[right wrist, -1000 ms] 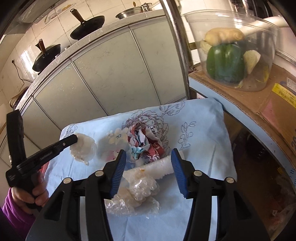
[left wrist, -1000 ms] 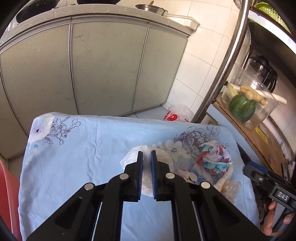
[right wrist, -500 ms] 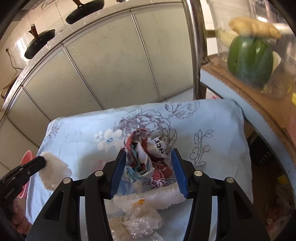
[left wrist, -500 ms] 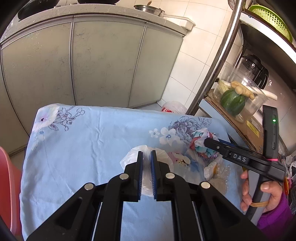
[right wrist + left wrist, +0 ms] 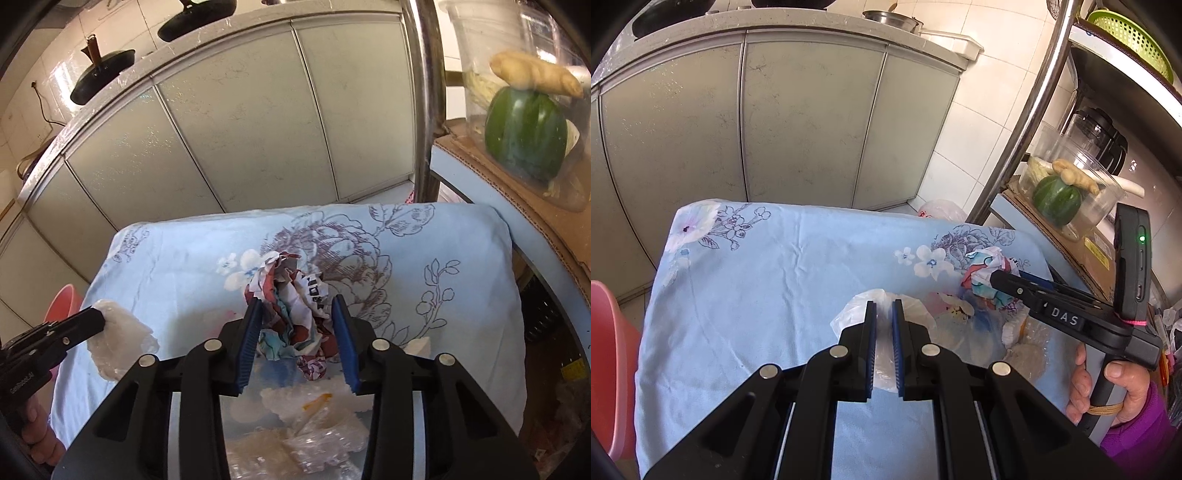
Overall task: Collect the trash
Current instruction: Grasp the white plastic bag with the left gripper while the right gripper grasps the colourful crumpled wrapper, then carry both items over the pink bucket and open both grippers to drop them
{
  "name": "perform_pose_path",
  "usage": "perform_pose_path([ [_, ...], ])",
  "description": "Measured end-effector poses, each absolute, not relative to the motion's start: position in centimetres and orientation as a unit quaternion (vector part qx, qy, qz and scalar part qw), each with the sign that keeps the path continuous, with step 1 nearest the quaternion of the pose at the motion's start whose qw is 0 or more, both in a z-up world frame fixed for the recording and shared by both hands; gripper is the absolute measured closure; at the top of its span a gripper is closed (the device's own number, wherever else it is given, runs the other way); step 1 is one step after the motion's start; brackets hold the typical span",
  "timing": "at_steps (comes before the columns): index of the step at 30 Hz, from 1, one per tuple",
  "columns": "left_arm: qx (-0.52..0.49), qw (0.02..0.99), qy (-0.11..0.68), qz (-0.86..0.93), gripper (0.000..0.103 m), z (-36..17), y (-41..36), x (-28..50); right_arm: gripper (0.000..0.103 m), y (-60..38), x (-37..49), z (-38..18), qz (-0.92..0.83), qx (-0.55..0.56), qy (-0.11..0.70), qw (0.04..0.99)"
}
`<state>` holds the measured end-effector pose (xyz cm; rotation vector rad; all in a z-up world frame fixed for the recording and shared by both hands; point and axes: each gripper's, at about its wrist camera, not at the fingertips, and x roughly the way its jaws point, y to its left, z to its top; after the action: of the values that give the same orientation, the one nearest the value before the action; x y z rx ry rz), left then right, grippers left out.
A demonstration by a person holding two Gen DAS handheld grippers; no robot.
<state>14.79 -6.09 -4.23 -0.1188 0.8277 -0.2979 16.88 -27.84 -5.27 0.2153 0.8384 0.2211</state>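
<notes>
On the blue floral cloth (image 5: 192, 280) covering the small table, 2 pieces of trash are being dealt with at once. A white crumpled plastic scrap (image 5: 882, 314) is pinched between the nearly closed jaws of the left gripper (image 5: 884, 347) and is held above the cloth. The right gripper (image 5: 297, 343) has just been closing, with a crumpled printed paper wad (image 5: 291, 306) between its blue pads; the pads appear to be touching the wad's sides, though a firm grip cannot yet be confirmed. Clear crinkled plastic wrap (image 5: 314, 432) is left on the cloth just below that gripper. The step in hand is judged to be the grasp of the paper wad. Next, the closing should be finished, the wad lifted, and both pieces carried to a bin, possibly the pink tub (image 5: 609, 365) beside the table.
</notes>
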Motion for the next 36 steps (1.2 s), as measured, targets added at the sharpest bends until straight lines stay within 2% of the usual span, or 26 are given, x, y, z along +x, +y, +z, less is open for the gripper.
perform_pose_path([
  [14,-0.072,0.912,0.386,-0.119,0.095,-3.1,-2.8,12.1,0.064,-25.1,12.6,-1.7,0.152,0.113,0.365,0.911],
  [36,-0.105,0.932,0.338,-0.081,0.095,0.0,4.7,5.9,0.064,-17.9,7.6,0.4,0.198,0.071,0.358,0.91],
])
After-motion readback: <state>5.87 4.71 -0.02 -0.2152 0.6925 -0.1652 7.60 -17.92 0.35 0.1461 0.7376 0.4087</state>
